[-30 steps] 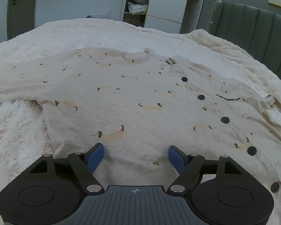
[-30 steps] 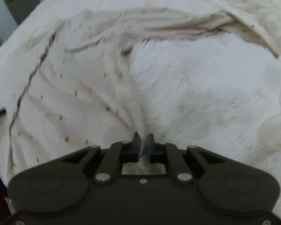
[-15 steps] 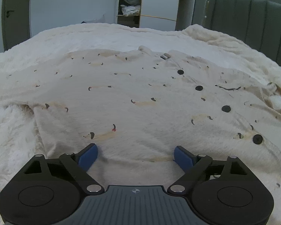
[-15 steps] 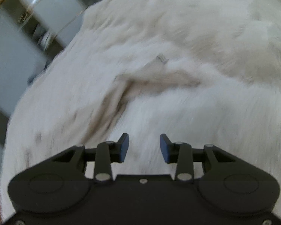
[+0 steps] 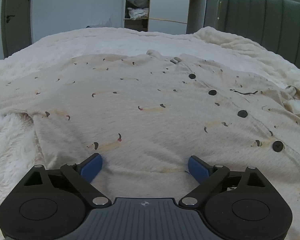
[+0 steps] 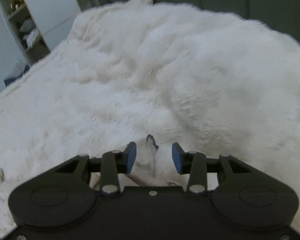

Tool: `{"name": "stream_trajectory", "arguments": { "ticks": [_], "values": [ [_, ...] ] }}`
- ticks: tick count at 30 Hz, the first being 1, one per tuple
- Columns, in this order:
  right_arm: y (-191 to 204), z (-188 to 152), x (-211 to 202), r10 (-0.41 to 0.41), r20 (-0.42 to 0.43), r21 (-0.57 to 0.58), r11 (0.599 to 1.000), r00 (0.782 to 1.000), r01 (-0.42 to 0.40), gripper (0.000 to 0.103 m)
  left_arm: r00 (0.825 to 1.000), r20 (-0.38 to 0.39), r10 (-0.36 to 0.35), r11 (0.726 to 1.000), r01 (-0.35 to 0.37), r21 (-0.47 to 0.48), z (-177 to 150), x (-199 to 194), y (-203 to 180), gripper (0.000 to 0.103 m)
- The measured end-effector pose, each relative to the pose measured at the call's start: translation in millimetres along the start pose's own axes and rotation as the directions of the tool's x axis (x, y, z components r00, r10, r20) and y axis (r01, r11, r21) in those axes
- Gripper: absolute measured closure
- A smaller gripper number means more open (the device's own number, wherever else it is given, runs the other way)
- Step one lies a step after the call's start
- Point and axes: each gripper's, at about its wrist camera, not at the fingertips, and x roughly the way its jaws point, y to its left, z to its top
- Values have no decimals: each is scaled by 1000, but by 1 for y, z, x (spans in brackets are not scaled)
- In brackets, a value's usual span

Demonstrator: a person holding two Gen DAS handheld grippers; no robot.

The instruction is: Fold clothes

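A cream button-up garment (image 5: 150, 108) with small dog prints and black buttons lies spread flat on a fluffy white blanket (image 5: 130, 40). My left gripper (image 5: 145, 167) is open, its blue pads low over the garment's near hem, holding nothing. My right gripper (image 6: 154, 158) is open and empty over the blanket (image 6: 170, 70); a bit of cream cloth with a dark mark (image 6: 152, 140) lies between and below its pads. The view is blurred, so I cannot tell whether it touches the cloth.
A green padded headboard (image 5: 270, 20) stands at the back right. An open wardrobe with stacked clothes (image 5: 138, 10) and a door (image 5: 16, 18) are beyond the bed. The garment's right sleeve is bunched near the right edge (image 5: 296, 98).
My right gripper let go of the garment fold, opened and swung away toward the headboard side. My left gripper stayed open, drawing slightly back along the hem.
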Motion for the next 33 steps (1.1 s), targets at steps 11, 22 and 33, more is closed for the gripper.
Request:
{"name": "stream_trajectory", "arguments": {
  "ticks": [11,22,33],
  "values": [
    [20,49,25,17,45,-102,995,999,-12,102,1000,13,10,1000,-10,16,-2,5,-3,6],
    [64,84,1,-90,168,-226,966,982,127,69,1000,13,4,1000,-4,16,-1,9,-1,5],
    [35,11,-6,-57,30,-460,885,998,64,56,1000,11,2,1000,-2,17,0,10,-1,5]
  ]
}}
